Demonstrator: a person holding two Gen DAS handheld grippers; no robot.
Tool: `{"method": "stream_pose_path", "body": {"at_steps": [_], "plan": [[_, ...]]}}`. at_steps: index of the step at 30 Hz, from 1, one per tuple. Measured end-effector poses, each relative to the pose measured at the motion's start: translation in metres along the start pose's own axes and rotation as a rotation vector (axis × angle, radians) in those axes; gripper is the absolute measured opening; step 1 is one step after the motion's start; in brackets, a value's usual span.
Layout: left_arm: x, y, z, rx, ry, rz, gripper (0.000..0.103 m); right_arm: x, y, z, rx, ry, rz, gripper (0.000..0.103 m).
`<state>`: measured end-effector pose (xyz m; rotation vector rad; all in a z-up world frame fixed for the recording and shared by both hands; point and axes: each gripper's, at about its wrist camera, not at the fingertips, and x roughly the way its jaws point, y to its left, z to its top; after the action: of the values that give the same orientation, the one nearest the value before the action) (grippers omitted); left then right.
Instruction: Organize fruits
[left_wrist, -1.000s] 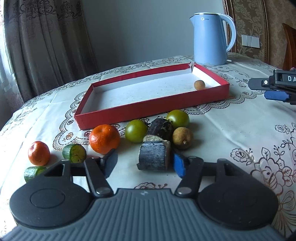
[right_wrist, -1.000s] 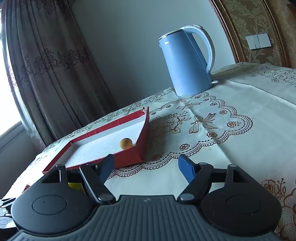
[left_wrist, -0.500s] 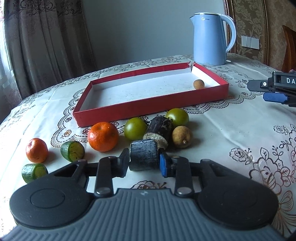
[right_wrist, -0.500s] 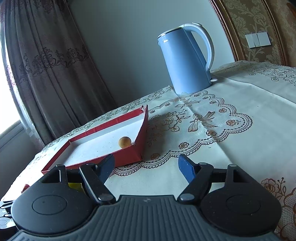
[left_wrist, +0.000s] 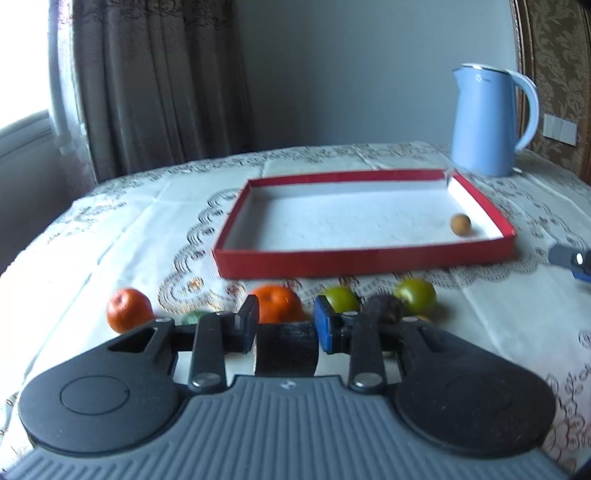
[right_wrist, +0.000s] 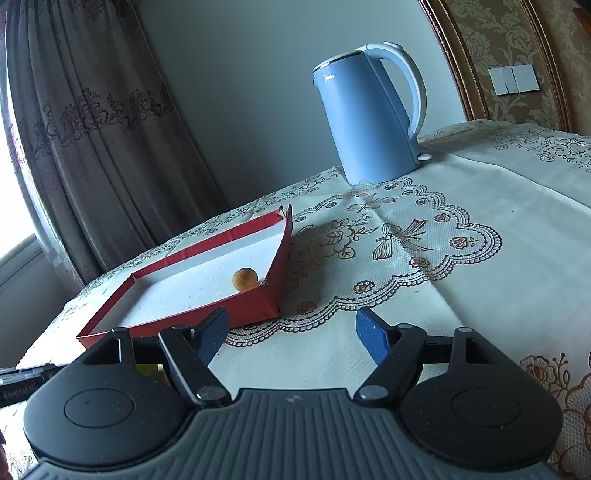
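Two handheld grippers over a table w/ a cream lace-pattern tablecloth (left_wrist: 122, 236).

Left gripper (left_wrist: 284, 325): pointing forward and tilted somewhat down toward the table, jaws drawn in and clamped on a dark, rough cylinder-shaped piece (left_wrist: 286, 347), black pad on one side, blue pad on the other. The piece sits between the pads, close to the camera body; the view is a bit blurred.

Just beyond that gripper, a row of fruit on the cloth: small orange (left_wrist: 129, 309) at far left, larger orange (left_wrist: 277, 303) behind the black pad, green fruit (left_wrist: 341, 299) behind the blue pad, dark rough lump (left_wrist: 384, 309) next to it, and a second green fruit (left_wrist: 415, 295) at right. A sliver of something green (left_wrist: 195, 316) peeks out between the two oranges; can't tell what.

Behind the fruit: shallow red tray (left_wrist: 362, 258) w/ white inside. One small tan round fruit (left_wrist: 460, 224) lies in it near the right-hand corner.

Right gripper (right_wrist: 291, 334): angled down toward the table, jaws spread wide, nothing between them, only tablecloth. It hangs just beside the tray's near corner. Its tip shows at the right edge of the left wrist view.

Blue electric kettle (right_wrist: 369, 118) stands upright past the tray. Brown curtains (left_wrist: 155, 85) behind.
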<state>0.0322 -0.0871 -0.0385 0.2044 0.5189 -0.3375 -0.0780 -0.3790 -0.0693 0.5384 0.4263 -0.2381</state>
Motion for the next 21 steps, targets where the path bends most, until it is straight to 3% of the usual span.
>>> {"method": "stream_pose_path", "body": {"at_steps": [9,21], "plan": [[0.016,-0.002,0.031,-0.007,-0.017,0.070,0.030,0.012,0.009,-0.001,-0.039,0.074,-0.089,0.078],[0.047,-0.001,0.047,-0.019,0.000,0.085,0.030,0.032,0.039,-0.007,-0.240,0.181,-0.222,0.084]]}}
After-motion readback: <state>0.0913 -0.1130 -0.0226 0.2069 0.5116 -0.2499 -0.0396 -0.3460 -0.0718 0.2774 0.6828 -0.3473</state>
